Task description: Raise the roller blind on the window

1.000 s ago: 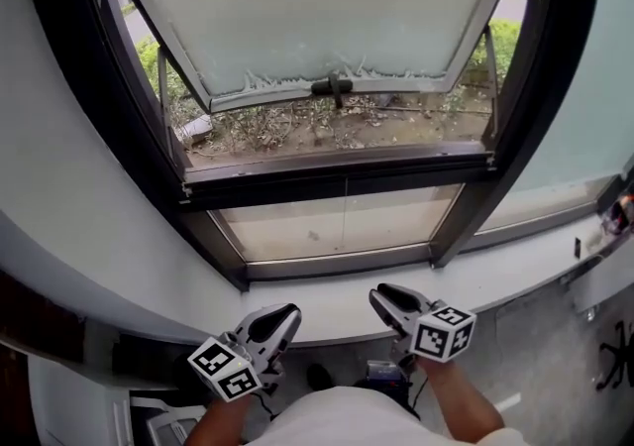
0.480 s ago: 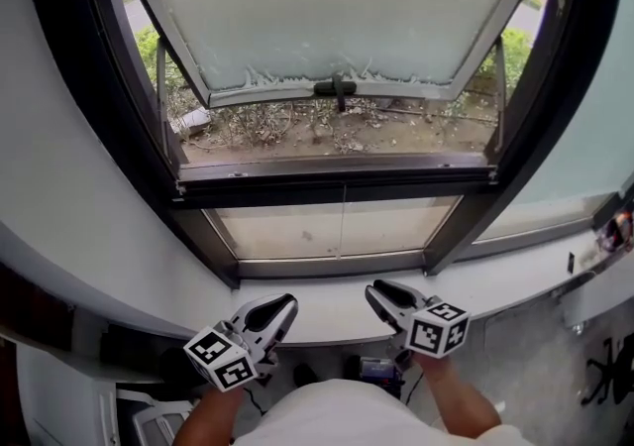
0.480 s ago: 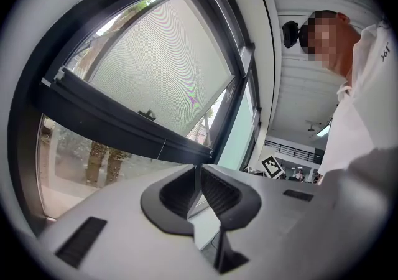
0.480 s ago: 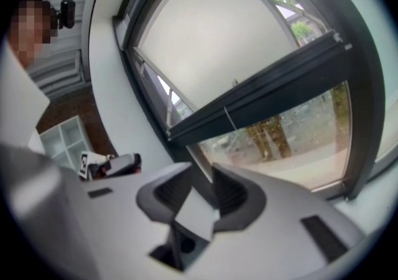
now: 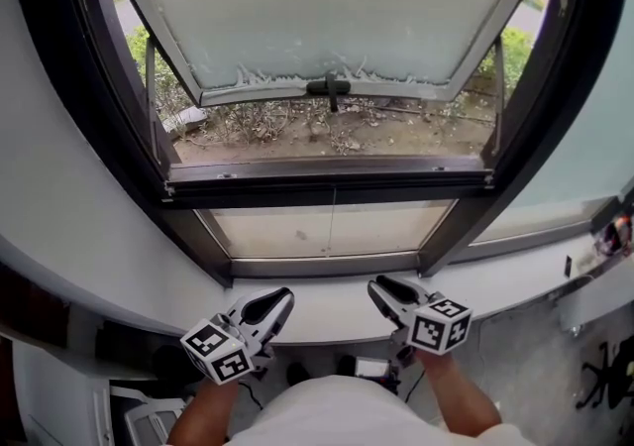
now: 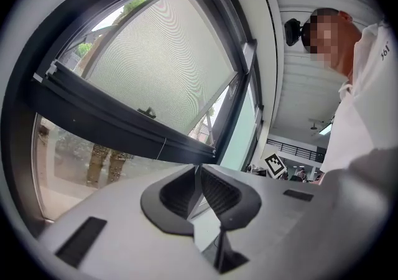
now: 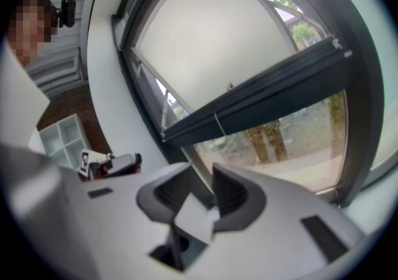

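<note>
The pale roller blind point(image 5: 327, 8) covers the upper window, and its bottom bar with a dark handle point(image 5: 330, 87) hangs above the dark cross rail point(image 5: 327, 179). A thin cord point(image 6: 163, 145) drops from that rail over the lower pane. The blind's mesh point(image 6: 165, 67) fills the left gripper view, and in the right gripper view the blind point(image 7: 211, 42) looks pale. My left gripper point(image 5: 275, 300) point(image 6: 199, 170) is shut and empty, held low before the white sill point(image 5: 515, 271). My right gripper point(image 5: 386, 287) point(image 7: 202, 176) stands open beside it with nothing between its jaws.
Dark window posts point(image 5: 99, 127) slant down on both sides. Bare ground and shrubs point(image 5: 327, 132) lie outside under the blind. Small objects point(image 5: 616, 228) sit at the sill's right end. White shelves point(image 7: 59, 139) stand against the wall to my left.
Both grippers have edged a little toward the sill, and the head view has shifted slightly. The jaws have not changed.
</note>
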Motion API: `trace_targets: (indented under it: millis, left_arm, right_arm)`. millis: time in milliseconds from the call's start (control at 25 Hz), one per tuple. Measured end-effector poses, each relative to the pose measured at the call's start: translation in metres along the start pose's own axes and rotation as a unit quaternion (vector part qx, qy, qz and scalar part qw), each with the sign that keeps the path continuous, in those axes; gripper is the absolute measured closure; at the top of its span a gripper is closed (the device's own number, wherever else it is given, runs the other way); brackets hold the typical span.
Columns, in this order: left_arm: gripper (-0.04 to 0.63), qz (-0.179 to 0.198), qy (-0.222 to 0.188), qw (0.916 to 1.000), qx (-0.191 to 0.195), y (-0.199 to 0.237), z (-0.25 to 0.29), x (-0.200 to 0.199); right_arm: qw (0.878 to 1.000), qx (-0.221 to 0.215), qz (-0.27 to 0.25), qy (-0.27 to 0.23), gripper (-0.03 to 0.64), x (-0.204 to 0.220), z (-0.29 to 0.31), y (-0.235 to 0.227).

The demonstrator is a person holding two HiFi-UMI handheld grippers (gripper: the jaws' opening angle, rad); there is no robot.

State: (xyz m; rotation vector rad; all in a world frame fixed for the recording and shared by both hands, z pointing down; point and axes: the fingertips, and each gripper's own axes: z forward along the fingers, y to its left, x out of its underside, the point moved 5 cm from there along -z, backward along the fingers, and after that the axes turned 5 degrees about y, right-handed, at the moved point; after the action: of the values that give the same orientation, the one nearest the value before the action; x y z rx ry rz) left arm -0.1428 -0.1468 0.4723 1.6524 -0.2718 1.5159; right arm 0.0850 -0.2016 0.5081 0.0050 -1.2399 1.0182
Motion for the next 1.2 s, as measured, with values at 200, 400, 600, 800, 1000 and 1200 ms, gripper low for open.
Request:
trace_targets:
  millis: [200,400,600,800,1000,1200]
  left_arm:
    - [0.557,-0.001,0.004,1.0,-0.003,0.004,0.005,-0.002]
    - [0.557,0.001,0.004,1.0,-0.002,0.005,0.008,-0.004]
    - [0.557,0.015,0.008,0.9998,-0.003,0.01,0.013,-0.009]
    - [0.557,0.049,0.014,0.9987,-0.005,0.017,0.02,-0.017]
    - [0.555,0.093,0.025,0.9951,-0.023,0.029,0.031,-0.03]
    - [0.555,0.177,0.051,0.9809,-0.063,0.047,0.045,-0.046]
  right_arm:
    - [1.0,0.0,-0.001,-0.003,0.503,-0.003,0.001,-0.003]
    - [1.0,0.001,-0.002,-0.004,0.503,-0.005,0.002,-0.004]
    - [1.0,0.001,-0.009,-0.005,0.503,-0.01,0.008,-0.006]
    - [1.0,-0.002,-0.022,-0.006,0.503,-0.017,0.016,-0.004]
    - [0.999,-0.007,-0.039,-0.002,0.503,-0.024,0.028,-0.005]
    - [0.995,0.017,-0.093,0.01,0.503,-0.035,0.044,-0.011]
